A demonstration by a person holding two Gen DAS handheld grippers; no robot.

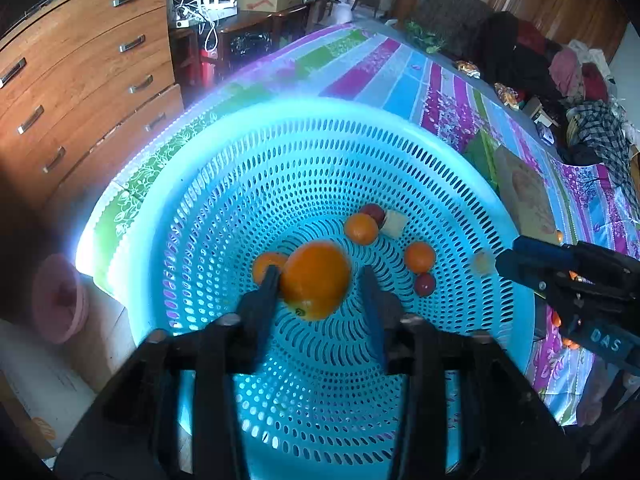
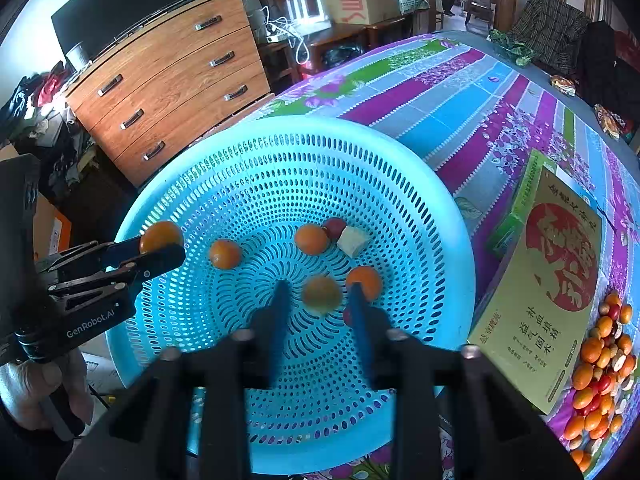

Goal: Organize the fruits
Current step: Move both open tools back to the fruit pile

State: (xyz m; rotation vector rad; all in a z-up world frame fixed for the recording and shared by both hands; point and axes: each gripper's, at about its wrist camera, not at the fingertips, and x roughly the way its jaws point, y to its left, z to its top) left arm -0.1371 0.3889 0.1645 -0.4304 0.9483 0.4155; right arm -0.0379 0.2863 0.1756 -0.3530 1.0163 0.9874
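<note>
A blue perforated basket (image 1: 280, 152) (image 2: 420, 200) sits on the table and holds several small oranges, a red fruit (image 1: 425, 284) and a pale chunk (image 2: 352, 241). My left gripper (image 1: 320, 280) is open above the basket; an orange (image 1: 316, 280) is between its fingers, touching only the left one. It also shows in the right wrist view (image 2: 160, 246). My right gripper (image 2: 320, 294) is open over the basket with a blurred yellowish fruit (image 2: 321, 294) between its fingers, apart from them. It shows at the right of the left wrist view (image 1: 506, 260).
A green-and-yellow box (image 2: 552, 280) lies right of the basket. A pile of small fruits (image 2: 600, 368) lies beyond it at the table's right edge. A wooden drawer chest (image 2: 168, 80) stands left of the table. The striped tablecloth (image 2: 460, 92) stretches behind.
</note>
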